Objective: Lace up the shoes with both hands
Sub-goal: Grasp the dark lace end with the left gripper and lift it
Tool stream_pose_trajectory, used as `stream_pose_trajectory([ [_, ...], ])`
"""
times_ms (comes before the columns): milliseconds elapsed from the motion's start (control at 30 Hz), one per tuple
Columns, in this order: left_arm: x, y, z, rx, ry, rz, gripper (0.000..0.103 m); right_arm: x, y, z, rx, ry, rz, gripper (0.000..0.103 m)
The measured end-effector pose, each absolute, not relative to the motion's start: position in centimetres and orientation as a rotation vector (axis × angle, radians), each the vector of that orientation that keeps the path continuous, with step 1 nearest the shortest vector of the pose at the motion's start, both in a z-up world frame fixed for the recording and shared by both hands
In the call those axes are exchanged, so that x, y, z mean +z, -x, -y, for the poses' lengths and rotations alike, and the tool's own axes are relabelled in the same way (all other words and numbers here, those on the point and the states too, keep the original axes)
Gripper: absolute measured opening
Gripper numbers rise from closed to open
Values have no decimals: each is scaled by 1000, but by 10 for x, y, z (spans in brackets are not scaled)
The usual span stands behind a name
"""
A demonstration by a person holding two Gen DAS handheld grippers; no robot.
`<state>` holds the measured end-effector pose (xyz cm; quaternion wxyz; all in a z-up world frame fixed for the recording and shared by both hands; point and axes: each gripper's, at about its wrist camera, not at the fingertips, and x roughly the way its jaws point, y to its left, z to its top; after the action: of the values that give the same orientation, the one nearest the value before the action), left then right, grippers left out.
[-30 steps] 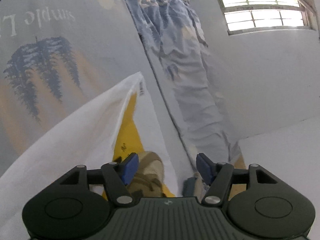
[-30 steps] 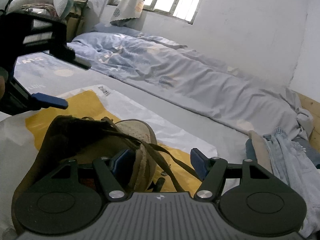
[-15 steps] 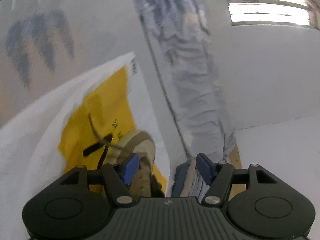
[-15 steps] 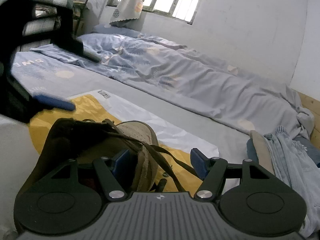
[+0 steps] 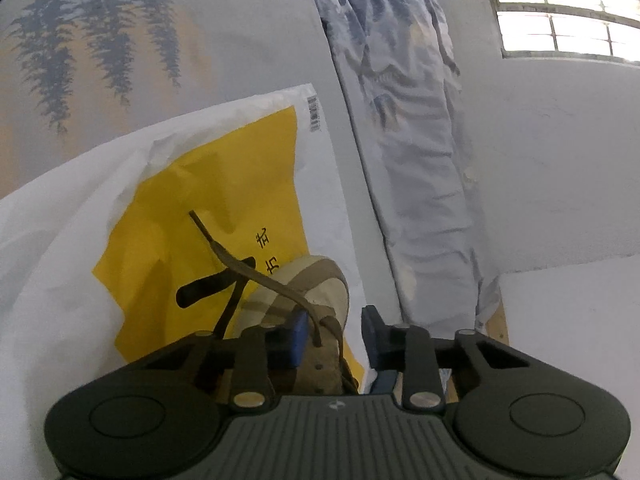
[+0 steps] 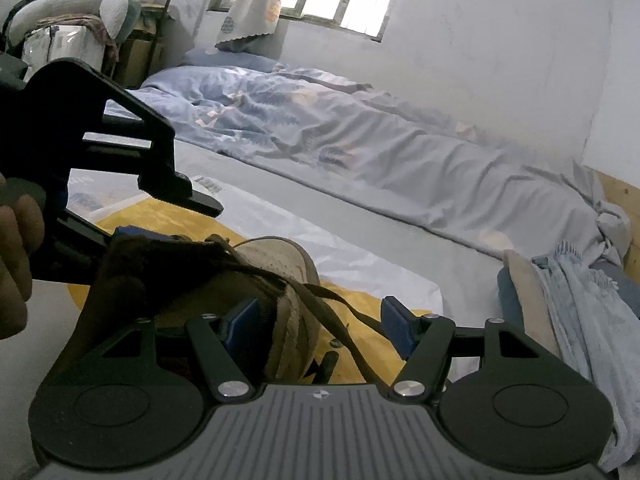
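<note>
Left claw (image 5: 333,334), released, has dropped over the shoe (image 5: 316,280); right claw (image 6: 316,328) stays released.

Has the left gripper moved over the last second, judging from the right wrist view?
Yes. The left gripper has come down and forward toward the shoe; against the yellow bag its tongs now sit right at the shoe's collar.

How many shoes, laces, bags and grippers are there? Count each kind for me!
Shoe: 1
Loose lace ends: 2
Yellow and white plastic bag: 1
Grippers: 2, the left gripper and the right gripper, both open
Total: 6
</note>
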<state>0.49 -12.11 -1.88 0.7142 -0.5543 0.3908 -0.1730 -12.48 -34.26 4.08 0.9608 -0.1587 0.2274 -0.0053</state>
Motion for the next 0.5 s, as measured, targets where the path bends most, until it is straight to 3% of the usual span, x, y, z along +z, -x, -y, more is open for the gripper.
stream_pose_trajectory([
  [100, -20, -4, 122, -367, 1226, -855, 16, 41, 126, 343, -12, 319, -461, 67],
  [233, -18, -3, 124, -361, 1195, -844, 0, 40, 126, 344, -16, 317, -465, 67],
  [500, -6, -6, 109, -341, 1181, -769, 0, 38, 125, 346, -68, 317, -484, 68],
])
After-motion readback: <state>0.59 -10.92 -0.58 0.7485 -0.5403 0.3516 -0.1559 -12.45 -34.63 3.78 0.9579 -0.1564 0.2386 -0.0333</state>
